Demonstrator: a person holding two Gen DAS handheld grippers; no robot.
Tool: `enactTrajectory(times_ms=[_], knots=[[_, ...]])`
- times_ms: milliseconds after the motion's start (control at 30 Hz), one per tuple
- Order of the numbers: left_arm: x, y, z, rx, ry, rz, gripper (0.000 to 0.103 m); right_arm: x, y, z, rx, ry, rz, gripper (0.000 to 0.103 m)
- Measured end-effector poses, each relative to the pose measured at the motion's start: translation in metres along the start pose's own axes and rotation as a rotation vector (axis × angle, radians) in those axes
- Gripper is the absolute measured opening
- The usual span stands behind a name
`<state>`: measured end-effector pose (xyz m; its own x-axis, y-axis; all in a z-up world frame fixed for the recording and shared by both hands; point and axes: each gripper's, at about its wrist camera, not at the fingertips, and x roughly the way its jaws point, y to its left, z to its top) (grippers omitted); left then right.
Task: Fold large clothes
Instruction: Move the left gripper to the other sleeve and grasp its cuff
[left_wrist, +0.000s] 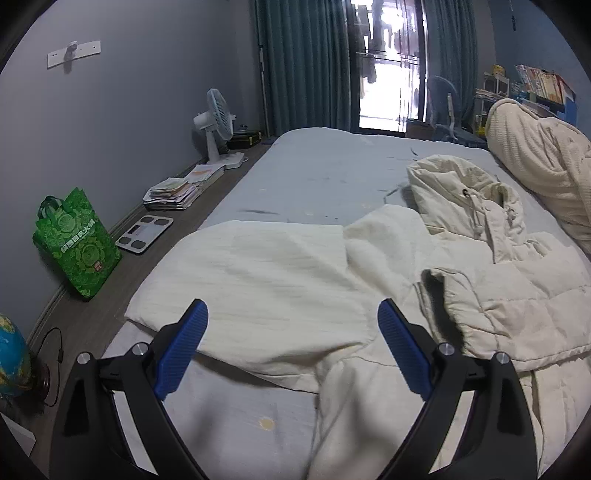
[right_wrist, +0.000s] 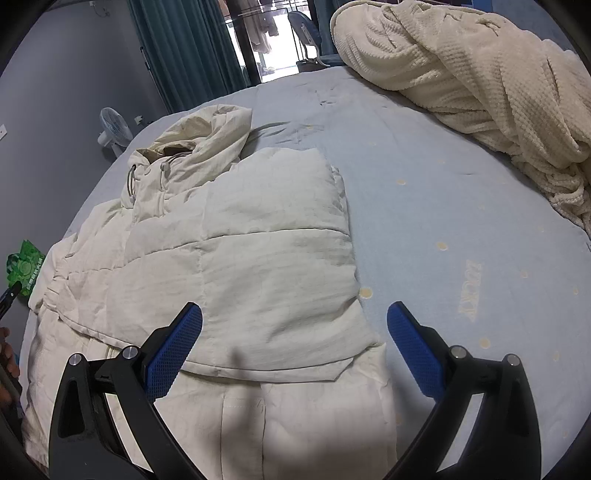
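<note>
A cream quilted hooded coat (right_wrist: 236, 266) lies face up on a pale blue bed (right_wrist: 461, 206). Its hood (right_wrist: 207, 144) points toward the window. One sleeve (right_wrist: 280, 236) is folded flat across the chest. In the left wrist view the coat (left_wrist: 517, 306) lies to the right, and its other sleeve (left_wrist: 266, 280) spreads wide toward the bed's left edge. My left gripper (left_wrist: 293, 314) hovers open just above that spread sleeve. My right gripper (right_wrist: 295, 314) hovers open over the folded sleeve's cuff end, near the coat's right side. Neither holds anything.
A cream waffle blanket (right_wrist: 480, 74) is bunched at the bed's far right. On the floor at left are a green bag (left_wrist: 75, 242), a scale (left_wrist: 144, 233), stacked papers (left_wrist: 173, 192), a fan (left_wrist: 218, 125) and a globe (left_wrist: 13, 356). Curtains (left_wrist: 303, 62) flank a bright window.
</note>
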<state>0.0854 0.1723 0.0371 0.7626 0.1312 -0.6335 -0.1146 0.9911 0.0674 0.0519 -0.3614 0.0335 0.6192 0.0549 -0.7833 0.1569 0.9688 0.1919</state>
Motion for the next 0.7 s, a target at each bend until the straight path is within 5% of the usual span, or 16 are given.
enactTrajectory(times_ms=[333, 700], knots=[[0.015, 0.026, 0.002, -0.073, 0.048, -0.002, 0.089, -0.003, 0.001, 0.001, 0.003, 0.0, 0.002, 0.096], [0.055, 0.106, -0.015, -0.408, 0.185, -0.073, 0.089, -0.003, 0.0, 0.001, 0.004, -0.001, 0.004, 0.096]])
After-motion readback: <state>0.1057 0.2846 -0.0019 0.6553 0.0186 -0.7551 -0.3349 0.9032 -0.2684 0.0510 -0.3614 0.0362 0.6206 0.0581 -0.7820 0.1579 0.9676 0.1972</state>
